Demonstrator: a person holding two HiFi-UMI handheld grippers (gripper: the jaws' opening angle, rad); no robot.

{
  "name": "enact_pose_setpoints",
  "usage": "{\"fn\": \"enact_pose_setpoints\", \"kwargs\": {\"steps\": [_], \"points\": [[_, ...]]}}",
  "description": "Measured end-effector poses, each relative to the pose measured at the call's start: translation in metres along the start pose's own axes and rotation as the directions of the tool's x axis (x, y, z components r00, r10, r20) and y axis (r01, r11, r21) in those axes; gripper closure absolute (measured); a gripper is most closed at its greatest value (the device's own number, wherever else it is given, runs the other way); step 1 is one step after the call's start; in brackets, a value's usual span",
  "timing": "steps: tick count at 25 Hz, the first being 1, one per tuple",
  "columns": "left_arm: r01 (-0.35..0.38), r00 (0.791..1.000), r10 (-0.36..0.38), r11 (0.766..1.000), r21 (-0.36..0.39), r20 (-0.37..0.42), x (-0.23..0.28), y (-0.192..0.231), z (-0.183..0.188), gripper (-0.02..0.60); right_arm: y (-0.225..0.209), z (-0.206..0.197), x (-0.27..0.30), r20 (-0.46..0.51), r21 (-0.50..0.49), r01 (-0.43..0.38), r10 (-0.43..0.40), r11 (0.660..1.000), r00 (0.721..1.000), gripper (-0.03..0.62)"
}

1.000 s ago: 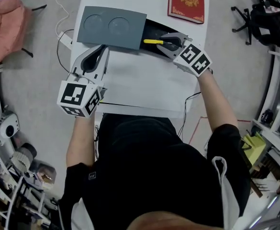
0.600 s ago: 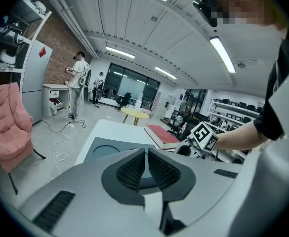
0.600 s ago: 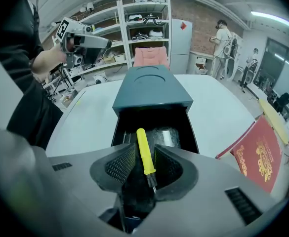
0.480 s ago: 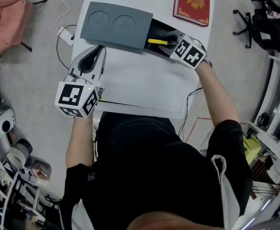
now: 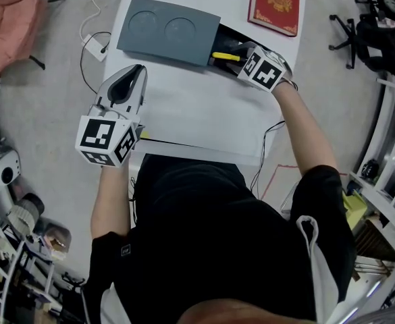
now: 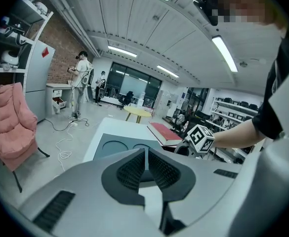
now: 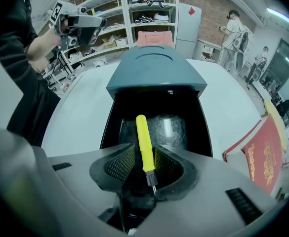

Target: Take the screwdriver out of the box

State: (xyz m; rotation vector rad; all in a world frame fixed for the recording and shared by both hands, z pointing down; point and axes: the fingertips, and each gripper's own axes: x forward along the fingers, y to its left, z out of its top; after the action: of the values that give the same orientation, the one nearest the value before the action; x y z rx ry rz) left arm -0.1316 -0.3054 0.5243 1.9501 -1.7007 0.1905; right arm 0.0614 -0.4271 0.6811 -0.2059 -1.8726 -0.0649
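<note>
**Screwdriver sits in the box between opening jaws**

I had the right gripper (image 7: 143, 154) tipped steeply down into the uncovered end of the black box (image 7: 112, 117), its 2 jaws opening. The screwdriver (image 7: 143, 142) stood between the pads. Its yellow handle ran just beside the right-hand pad and clear of the other, and I could not tell whether it touched. Its dark metal tip pointed back toward the gripper's body. The handle's far end lay over something shiny and crinkled on the box floor.

A grey lid (image 5: 167, 32) with 2 round recesses covered the rest of the box, on the side toward my left.

My left gripper (image 5: 136, 69) hung over the white table (image 5: 197, 113), near the lid's front edge but apart from it. Its jaws were pressed together on nothing.

A red book (image 5: 276, 2) lay at the table's far right corner, near the box. A pink chair (image 5: 8, 19) stood on the floor to the left.
</note>
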Motion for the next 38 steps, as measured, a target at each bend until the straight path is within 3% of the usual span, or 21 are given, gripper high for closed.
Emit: {"fn": "enact_pose_setpoints", "kwargs": {"steps": [4,8,11,16,20,28,38], "points": [[0.000,1.000,0.000,1.000,0.012,-0.003,-0.008,0.001,0.000,0.546,-0.001,-0.001,0.001,-0.010,0.028,0.011,-0.011,1.000,1.000,0.461],[-0.002,1.000,0.002,1.000,0.017,0.008,-0.019,0.002,0.004,0.546,0.003,-0.002,0.001,-0.017,0.045,0.024,-0.023,0.999,1.000,0.512],[0.000,1.000,-0.001,1.000,0.028,0.023,-0.027,0.003,0.010,0.546,0.002,-0.006,-0.003,-0.032,0.030,0.082,-0.081,0.996,0.996,0.516],[0.026,0.998,-0.028,0.999,0.042,0.057,-0.040,-0.001,0.021,0.546,-0.004,0.001,-0.034,0.035,0.111,0.181,-0.185,0.977,0.982,0.516],[0.061,0.995,-0.065,0.997,0.051,0.076,-0.050,-0.009,0.027,0.546,0.000,0.015,-0.071,0.101,0.168,0.254,-0.273,0.952,0.957,0.516],[0.158,0.981,-0.168,0.982,0.103,0.098,-0.067,-0.021,0.044,0.546,0.047,0.038,-0.132,0.228,0.323,0.281,-0.363,0.903,0.904,0.517],[0.293,0.948,-0.311,0.937,0.189,0.072,-0.072,-0.052,0.052,0.546,0.112,0.028,-0.183,0.316,0.533,0.290,-0.505,0.795,0.803,0.516]]}}
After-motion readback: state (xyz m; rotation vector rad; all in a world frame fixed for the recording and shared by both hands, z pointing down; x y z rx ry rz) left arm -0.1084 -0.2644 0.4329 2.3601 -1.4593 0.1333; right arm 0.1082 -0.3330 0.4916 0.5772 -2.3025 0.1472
